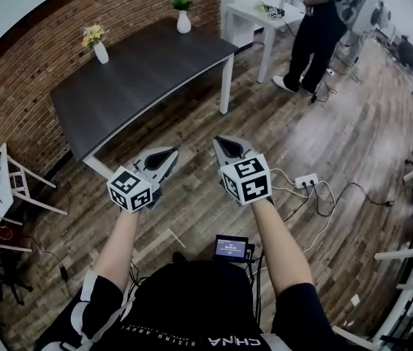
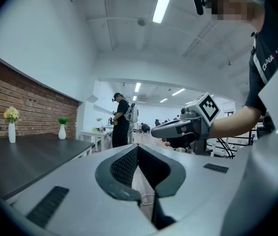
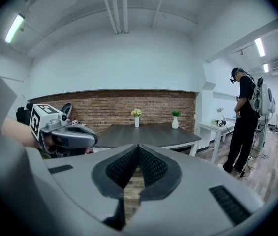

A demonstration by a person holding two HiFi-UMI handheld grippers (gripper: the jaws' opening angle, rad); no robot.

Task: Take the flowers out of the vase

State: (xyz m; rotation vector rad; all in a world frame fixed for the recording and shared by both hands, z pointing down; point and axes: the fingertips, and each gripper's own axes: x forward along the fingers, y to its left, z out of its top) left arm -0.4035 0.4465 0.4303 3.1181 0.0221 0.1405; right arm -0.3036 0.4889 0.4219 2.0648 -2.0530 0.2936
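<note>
My head camera is looking steeply down on my left gripper (image 1: 168,152) and right gripper (image 1: 225,142); their cameras are sharing the dark table (image 1: 155,72) ahead.

Dark table (image 1: 148,72) with flower vase (image 1: 101,52) and green-plant vase (image 1: 183,22), well apart.

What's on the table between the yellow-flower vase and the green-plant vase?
Nothing: bare tabletop between the yellow-flower vase and green-plant vase, shown in the head view.

The left gripper (image 2: 138,148) is closed; flowers (image 2: 11,114) stand in a vase (image 2: 12,133) on a table (image 2: 28,159).
</note>
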